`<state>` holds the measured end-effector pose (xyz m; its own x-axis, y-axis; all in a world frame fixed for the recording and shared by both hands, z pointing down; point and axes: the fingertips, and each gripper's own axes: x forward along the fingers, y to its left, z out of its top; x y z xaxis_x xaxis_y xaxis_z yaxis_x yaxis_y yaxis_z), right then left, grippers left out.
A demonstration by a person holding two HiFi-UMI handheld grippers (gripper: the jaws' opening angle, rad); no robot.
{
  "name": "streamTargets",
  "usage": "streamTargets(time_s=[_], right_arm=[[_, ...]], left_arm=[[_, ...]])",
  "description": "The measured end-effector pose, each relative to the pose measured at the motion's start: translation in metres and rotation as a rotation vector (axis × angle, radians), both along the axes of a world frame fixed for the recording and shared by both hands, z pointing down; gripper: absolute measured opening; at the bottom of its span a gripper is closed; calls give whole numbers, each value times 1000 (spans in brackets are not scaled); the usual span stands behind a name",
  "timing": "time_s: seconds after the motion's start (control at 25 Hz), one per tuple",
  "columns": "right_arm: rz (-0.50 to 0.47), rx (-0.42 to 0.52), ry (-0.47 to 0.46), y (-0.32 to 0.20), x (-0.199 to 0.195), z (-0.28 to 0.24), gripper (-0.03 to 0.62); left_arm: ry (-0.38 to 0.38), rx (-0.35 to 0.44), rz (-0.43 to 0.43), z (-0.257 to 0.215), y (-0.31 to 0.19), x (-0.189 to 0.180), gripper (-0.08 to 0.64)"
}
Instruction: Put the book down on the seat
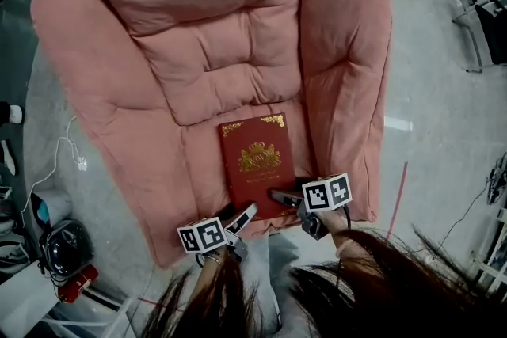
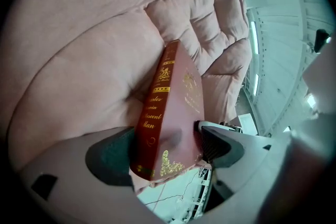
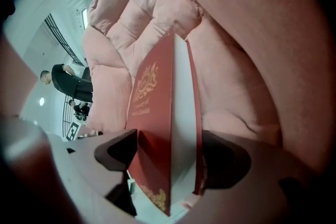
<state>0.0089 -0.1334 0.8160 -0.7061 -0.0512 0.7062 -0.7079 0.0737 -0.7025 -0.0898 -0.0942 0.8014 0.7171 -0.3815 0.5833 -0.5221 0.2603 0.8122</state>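
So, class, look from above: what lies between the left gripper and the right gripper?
The head view shows the near end of the red book, lying on the pink seat, between the left gripper and the right gripper.

Armchair (image 1: 198, 51): dusty pink throughout, tufted into soft quilted panels. Book (image 1: 257, 162): deep red cover with a gold crest at centre and gold scrollwork in its far corners, gold lettering on the spine, white page edges. Marker cubes on the left gripper (image 1: 244, 216) and right gripper (image 1: 283, 196): white, with black square patterns. Floor (image 1: 444, 138): pale grey, crossed at right by a thin red line (image 1: 398, 198). Cable (image 1: 59, 154) at left: white
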Motion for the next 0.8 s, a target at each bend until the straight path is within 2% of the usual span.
streamTargets(time_s=[0.36, 0.8], right_arm=[[5, 3, 8, 10, 7, -7, 374], [23, 65, -10, 28, 20, -41, 374]], left_arm=[[-31, 19, -11, -10, 5, -12, 383], [-85, 90, -17, -44, 19, -12, 383]])
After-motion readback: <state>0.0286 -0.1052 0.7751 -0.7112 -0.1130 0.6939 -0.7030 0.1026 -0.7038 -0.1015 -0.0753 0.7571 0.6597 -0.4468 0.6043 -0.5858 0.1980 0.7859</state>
